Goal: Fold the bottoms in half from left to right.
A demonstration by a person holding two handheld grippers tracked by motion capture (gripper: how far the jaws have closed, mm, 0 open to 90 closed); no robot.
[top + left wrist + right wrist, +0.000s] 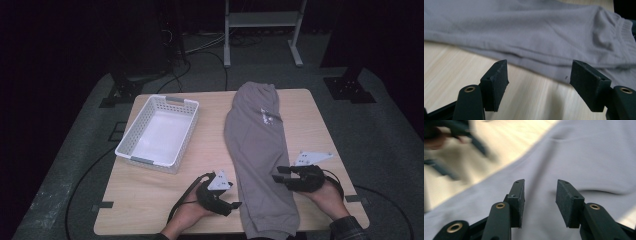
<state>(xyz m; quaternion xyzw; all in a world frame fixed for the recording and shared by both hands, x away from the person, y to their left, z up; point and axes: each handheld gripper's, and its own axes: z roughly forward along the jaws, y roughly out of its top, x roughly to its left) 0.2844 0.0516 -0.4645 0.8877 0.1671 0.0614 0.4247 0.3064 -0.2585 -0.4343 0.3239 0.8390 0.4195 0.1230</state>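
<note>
Grey trousers (257, 145), folded lengthwise, lie on the wooden table (150, 195) from its far edge to its near edge. My left gripper (235, 195) is just left of the trousers near the front, its jaws open over bare wood and pointing at the cloth's edge. In the left gripper view the left gripper (539, 71) has nothing between its pads, and the trousers (536, 32) with a ribbed cuff lie beyond. My right gripper (278, 174) reaches in from the right over the trousers. In the right gripper view the right gripper (540, 192) is open above the trousers (586, 157).
A white slatted basket (187, 132) stands empty at the table's left back. Black cables run from both grippers over the table's front. A metal stand (260, 30) and more cables are on the floor behind. The left gripper (454, 135) is blurred at upper left.
</note>
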